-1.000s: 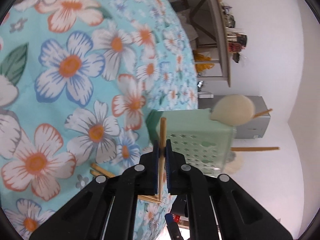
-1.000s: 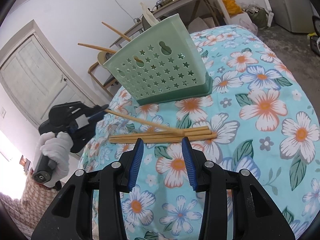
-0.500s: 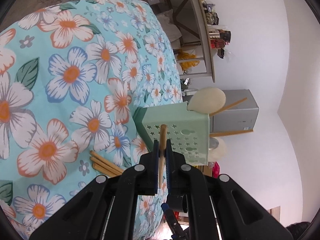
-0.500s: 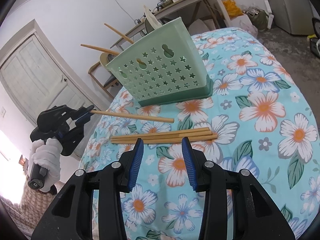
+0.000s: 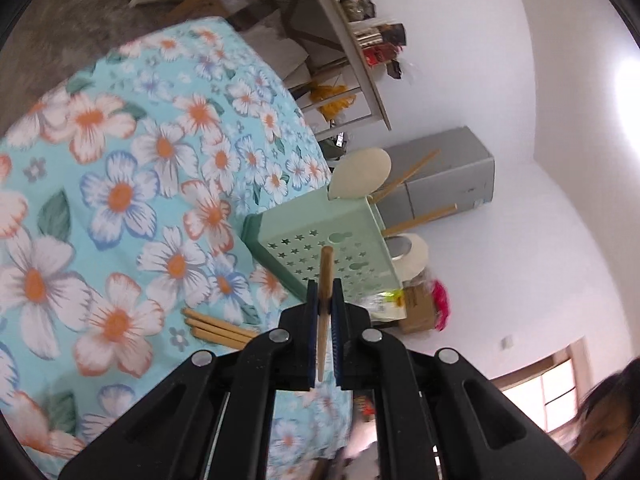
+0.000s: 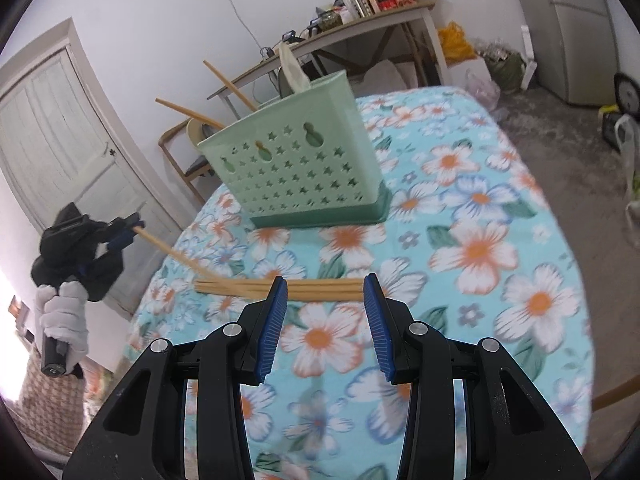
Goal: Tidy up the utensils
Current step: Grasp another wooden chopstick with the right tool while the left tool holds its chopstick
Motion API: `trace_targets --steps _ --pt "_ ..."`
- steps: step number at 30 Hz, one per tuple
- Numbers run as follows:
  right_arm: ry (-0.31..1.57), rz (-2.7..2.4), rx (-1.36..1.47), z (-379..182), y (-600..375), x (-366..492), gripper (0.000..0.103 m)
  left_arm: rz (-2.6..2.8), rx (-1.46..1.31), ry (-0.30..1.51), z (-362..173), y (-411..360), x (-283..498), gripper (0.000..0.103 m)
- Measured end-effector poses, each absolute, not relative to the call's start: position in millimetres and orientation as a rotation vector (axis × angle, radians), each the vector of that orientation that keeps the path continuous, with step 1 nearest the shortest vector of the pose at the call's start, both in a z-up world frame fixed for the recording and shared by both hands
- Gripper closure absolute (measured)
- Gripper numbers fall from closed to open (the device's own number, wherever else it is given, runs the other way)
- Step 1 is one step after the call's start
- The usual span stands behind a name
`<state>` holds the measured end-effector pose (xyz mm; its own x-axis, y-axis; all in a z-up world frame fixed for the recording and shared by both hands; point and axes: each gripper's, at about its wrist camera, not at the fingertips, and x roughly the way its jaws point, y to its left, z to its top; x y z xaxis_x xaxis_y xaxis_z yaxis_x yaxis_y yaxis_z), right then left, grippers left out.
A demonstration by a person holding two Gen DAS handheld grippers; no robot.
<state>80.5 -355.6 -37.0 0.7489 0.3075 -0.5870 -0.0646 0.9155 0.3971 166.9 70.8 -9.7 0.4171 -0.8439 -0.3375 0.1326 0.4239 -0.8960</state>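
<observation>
While the left gripper (image 5: 325,320) pinches one chopstick (image 5: 324,304) between its pressed-together pads, the step in hand looks like carrying that stick from the bench (image 6: 520,240) to the holder (image 6: 296,168). In the right wrist view the stick slants from the gripper, held off the bench's edge by a gloved hand (image 6: 64,320), down toward the bundle (image 6: 304,286), and its far end seems to overlap the other sticks; whether it touches them I cannot tell.

Next, I judge, the held stick must be tipped upright and brought over the holder's open top, then lowered in among the utensils already there, which lean outward and could block a straight drop.

Right gripper (image 6: 326,320) hovers over the bench with its jaws spread and nothing between them, just short of the bundle.

Each chopstick is a plain, slender wooden rod, pale tan. Three or so lie side by side on the flowered cloth in front of the holder. It is a mint-green plastic basket with star-shaped cutouts, standing on a darker green base, with two sticks and a pale spoon (image 5: 362,174) poking out.
</observation>
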Motion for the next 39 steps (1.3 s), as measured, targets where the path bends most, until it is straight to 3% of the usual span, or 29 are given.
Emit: trace_targets --steps 5,19,25,39 --pt "0.702 0.172 0.391 -33 -370 85 0.064 -0.77 -0.878 0.908 -10 75 161 0.098" --pt "0.954 0.19 0.857 -98 -370 119 0.064 -0.956 -0.921 0.882 -27 76 160 0.098" --pt "0.929 0.145 0.974 -107 -378 132 0.066 -0.951 -0.968 0.885 -37 84 162 0.098" --pt "0.873 0.074 1.075 -115 -400 134 0.089 -0.948 -0.989 0.876 -43 94 161 0.098"
